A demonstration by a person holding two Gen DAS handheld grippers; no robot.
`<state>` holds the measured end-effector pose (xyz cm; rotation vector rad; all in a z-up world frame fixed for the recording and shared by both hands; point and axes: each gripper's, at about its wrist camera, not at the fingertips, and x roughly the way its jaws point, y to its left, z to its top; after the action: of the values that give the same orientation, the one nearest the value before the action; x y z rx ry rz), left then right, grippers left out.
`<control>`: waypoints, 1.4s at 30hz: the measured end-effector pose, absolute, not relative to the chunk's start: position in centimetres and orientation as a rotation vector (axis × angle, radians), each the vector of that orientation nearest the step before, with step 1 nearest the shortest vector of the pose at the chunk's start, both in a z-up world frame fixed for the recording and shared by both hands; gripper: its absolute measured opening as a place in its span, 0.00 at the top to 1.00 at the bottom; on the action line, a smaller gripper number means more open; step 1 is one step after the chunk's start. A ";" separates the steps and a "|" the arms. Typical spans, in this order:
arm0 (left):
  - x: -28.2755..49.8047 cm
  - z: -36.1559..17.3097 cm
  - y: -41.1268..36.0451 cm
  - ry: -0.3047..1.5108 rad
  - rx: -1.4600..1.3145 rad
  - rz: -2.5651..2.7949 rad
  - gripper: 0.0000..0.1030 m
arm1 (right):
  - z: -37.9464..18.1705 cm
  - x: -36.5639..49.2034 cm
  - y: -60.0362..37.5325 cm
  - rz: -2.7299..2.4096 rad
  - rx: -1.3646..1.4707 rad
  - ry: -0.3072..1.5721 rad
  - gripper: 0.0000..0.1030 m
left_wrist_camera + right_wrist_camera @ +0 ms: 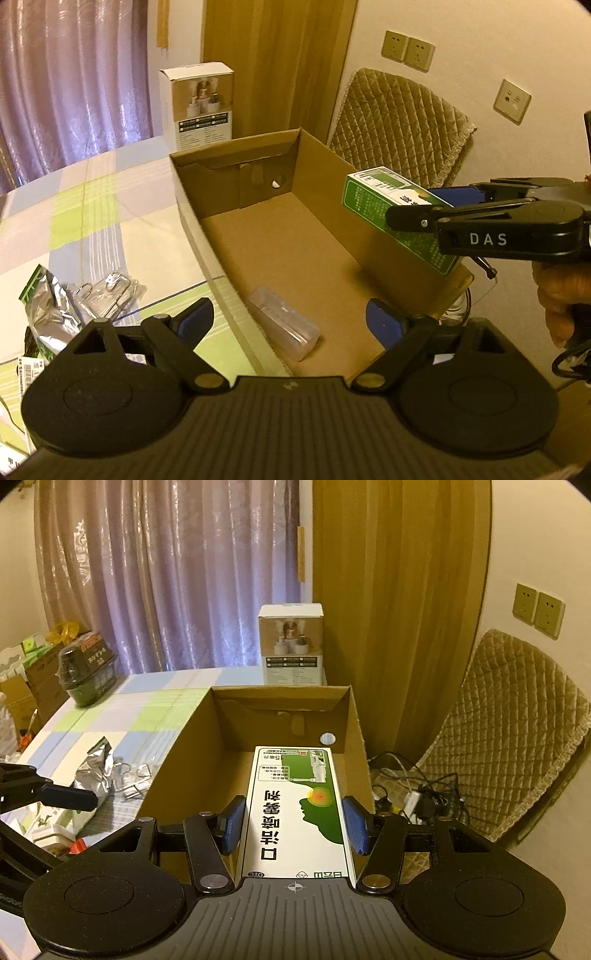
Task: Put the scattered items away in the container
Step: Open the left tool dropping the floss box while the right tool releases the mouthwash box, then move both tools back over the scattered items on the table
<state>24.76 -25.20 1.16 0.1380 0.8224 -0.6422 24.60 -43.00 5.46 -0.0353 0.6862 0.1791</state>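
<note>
An open cardboard box [201, 218] [173, 768] stands on the checked tablecloth. A clear plastic case [284, 328] lies on its floor near the front. My right gripper [293, 823] [417, 206] is shut on a green and white medicine box [295, 812] [373, 199] and holds it above the cardboard box's right side. My left gripper [291, 317] [70, 797] hovers open over the box's near end, nothing between its blue pads. On the cloth left of the box lie a silver foil pouch [51, 310] [94, 771] and clear plastic hooks [107, 295] [133, 779].
A white product carton [197, 99] [291, 642] stands behind the cardboard box. A quilted chair [399, 122] [509, 731] is on the right, with cables [413, 794] on the floor. A dark bottle [81, 672] and more packets sit at the table's left. A hand [557, 295] grips the right tool.
</note>
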 end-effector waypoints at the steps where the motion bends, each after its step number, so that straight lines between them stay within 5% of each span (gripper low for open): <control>1: 24.8 1.2 -25.1 0.823 0.137 -0.640 0.16 | 5.5 24.7 -42.9 0.182 -0.034 0.686 0.43; 42: 19.9 4.1 -18.5 0.818 0.154 -0.534 0.09 | 9.4 20.0 -36.9 0.228 -0.098 0.629 0.42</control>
<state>19.86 -18.48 4.10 0.1536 0.8182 -0.5338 20.01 -36.93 9.37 -0.0978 0.6288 0.2278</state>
